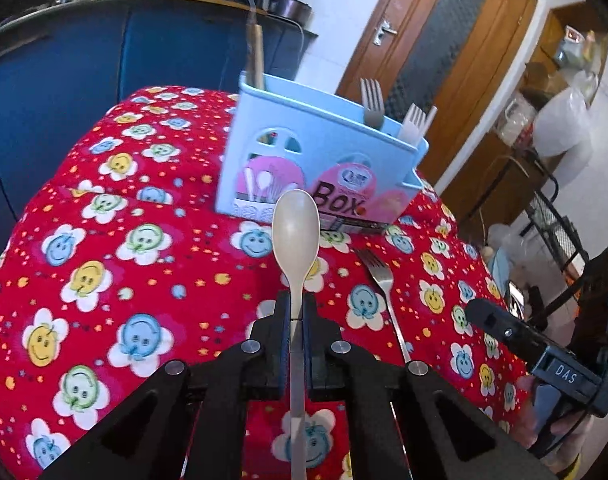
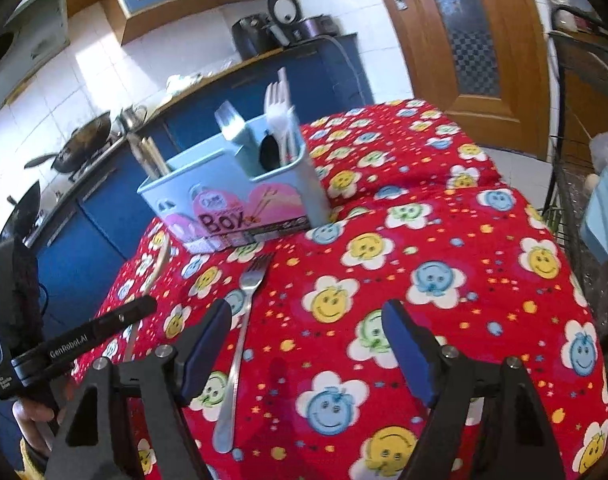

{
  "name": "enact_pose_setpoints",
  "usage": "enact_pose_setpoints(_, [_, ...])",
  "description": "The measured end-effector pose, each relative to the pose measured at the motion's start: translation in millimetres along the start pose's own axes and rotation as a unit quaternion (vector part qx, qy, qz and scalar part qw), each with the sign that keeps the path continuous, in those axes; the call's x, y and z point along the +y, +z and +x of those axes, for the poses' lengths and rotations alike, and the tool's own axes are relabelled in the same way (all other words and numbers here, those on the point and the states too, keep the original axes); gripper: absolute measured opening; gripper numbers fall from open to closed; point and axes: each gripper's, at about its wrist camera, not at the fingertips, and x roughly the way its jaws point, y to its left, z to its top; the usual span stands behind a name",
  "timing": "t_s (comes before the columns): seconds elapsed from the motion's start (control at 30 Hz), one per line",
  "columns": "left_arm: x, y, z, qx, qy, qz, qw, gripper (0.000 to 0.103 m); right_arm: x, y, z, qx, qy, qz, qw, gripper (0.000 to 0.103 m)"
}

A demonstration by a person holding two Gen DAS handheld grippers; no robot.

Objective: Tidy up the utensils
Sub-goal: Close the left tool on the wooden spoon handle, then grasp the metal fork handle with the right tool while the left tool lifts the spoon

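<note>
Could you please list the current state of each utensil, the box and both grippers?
Left gripper: shut on the beige plastic spoon.
Beige plastic spoon: held by its handle, bowl forward.
Right gripper: open, holding nothing.
Loose metal fork: lying flat on the red smiley tablecloth.
Light blue plastic utensil box: upright, holding forks.

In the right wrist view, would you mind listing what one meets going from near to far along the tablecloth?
Right gripper with open jaws → metal fork lying on the tablecloth → blue utensil box → kitchen counter behind.
</note>
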Motion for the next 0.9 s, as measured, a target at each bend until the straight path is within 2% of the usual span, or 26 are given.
enact_pose_setpoints(0.47, [31,-1,-12,-0.022,0.001,-0.033,0.9992,0.005,43,9,38,0.103,0.013,-0.057,0.993,0.056])
enact_pose_setpoints(0.7, [39,-1,-16,-0.032,-0.01,-0.039,0.9987,0.005,46,9,63,0.157,0.004,-0.054,0.986,0.037])
enact_pose_setpoints(0.9, [40,-2,-17,-0.037,-0.019,-0.039,0.9984,0.005,55,14,74,0.184,-0.014,-0.073,0.98,0.034])
